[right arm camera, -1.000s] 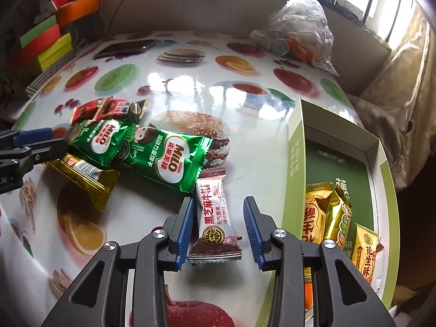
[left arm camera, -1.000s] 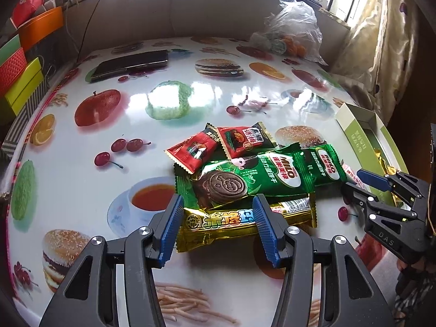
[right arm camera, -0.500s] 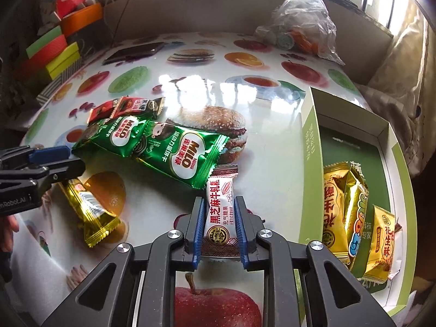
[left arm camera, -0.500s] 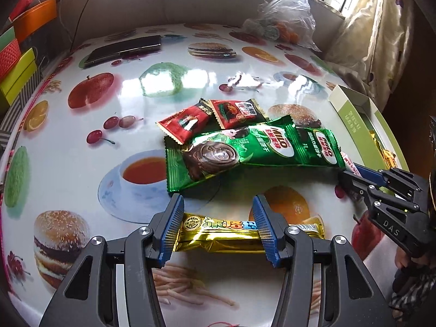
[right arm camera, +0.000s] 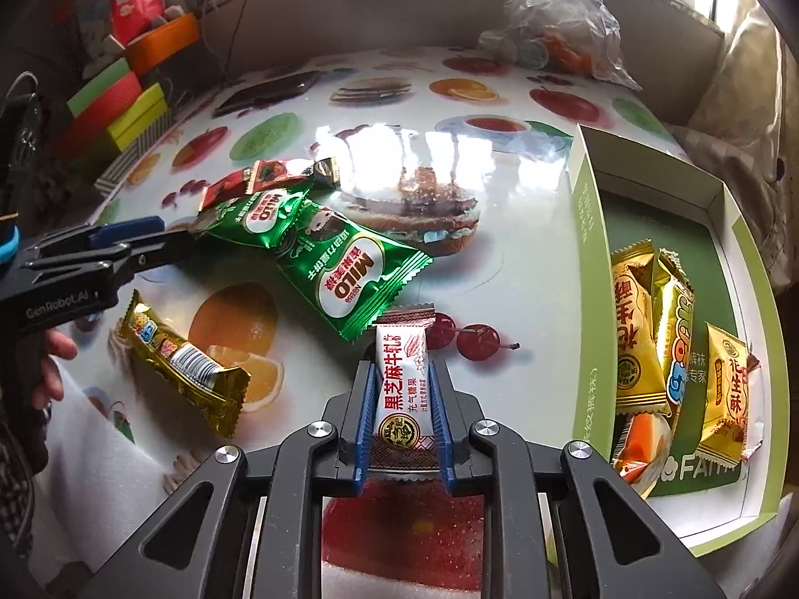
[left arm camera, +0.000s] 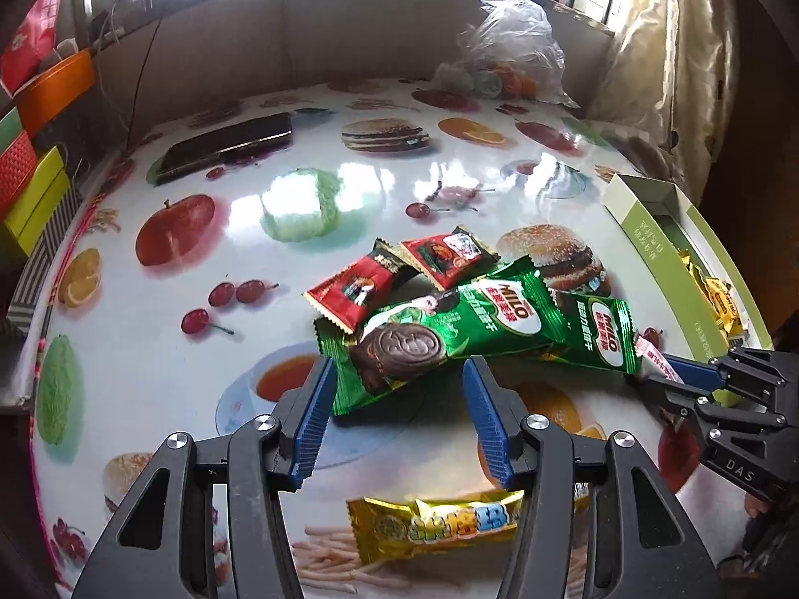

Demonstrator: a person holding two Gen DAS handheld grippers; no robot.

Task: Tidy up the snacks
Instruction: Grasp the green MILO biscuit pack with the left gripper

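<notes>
The right gripper [right arm camera: 402, 389] was found clamped on a white sesame-candy bar [right arm camera: 401, 379], its blue pads pressed against both long sides and the wrapper's far end projecting toward the table [right arm camera: 524, 259]. The left gripper [left arm camera: 397, 414] was observed with its jaws standing moderately apart and nothing held between them; the near end of a green Milo packet [left arm camera: 399, 354] was seen lying on the table just beyond its fingertips. A second green Milo packet [left arm camera: 594, 332] was noted partly beneath the first, and two red packets [left arm camera: 394, 274] were recorded touching the green ones on the far side. A gold bar [left arm camera: 439, 524] was seen flat on the table, close below the left gripper and apart from the pile. At the table's right edge an open green-and-white box [right arm camera: 589, 259] was recorded, with several gold-wrapped snacks [right arm camera: 649, 329] lying inside it. A dark phone [left arm camera: 229, 147] and a clear plastic bag [left arm camera: 509, 60] were noted at the far side, well apart from the snacks. Part of a hand [right arm camera: 55, 354] was visible behind the left gripper.
</notes>
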